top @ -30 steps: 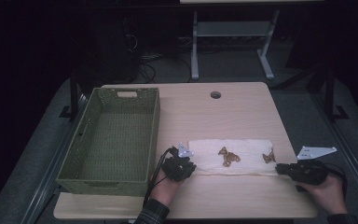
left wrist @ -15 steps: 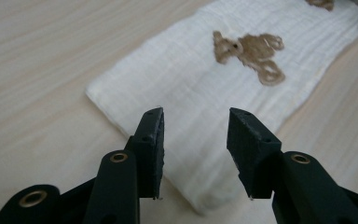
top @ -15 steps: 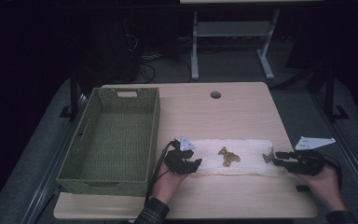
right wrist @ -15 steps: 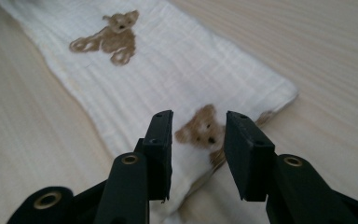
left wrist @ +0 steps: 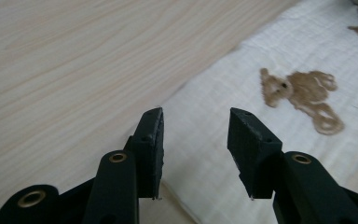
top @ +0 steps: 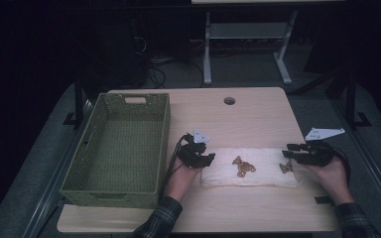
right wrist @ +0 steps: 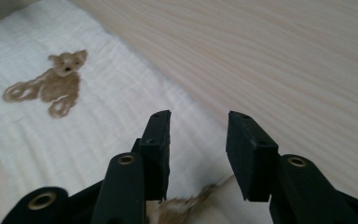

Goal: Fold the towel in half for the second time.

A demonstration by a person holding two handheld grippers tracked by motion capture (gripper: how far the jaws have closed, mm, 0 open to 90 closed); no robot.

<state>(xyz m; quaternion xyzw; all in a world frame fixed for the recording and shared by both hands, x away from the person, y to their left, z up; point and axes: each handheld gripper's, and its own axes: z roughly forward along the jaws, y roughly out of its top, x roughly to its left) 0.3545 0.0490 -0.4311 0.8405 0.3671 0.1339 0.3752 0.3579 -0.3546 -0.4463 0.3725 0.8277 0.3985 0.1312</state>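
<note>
The high view is dim, the room behind the table [top: 258, 114] sunk in near-black and the wood lit only softly from above. Both gripper views are bright and even, without glare. The black jaws up close and the cloth's [left wrist: 270, 121] far edge look slightly soft.

The white cloth [top: 258, 167] lies flat, folded into a long strip; brown bear prints mark it. It spans between the left gripper [top: 204, 157] and right gripper [top: 291, 152]; each end sits under parted jaws.

— Left of the desk's [top: 258, 119] middle?
— Green woven basket [top: 120, 144], long side running front to back.
— Behind the basket, off to its right?
— Round hole [top: 229, 100] near the desk's far edge.
</note>
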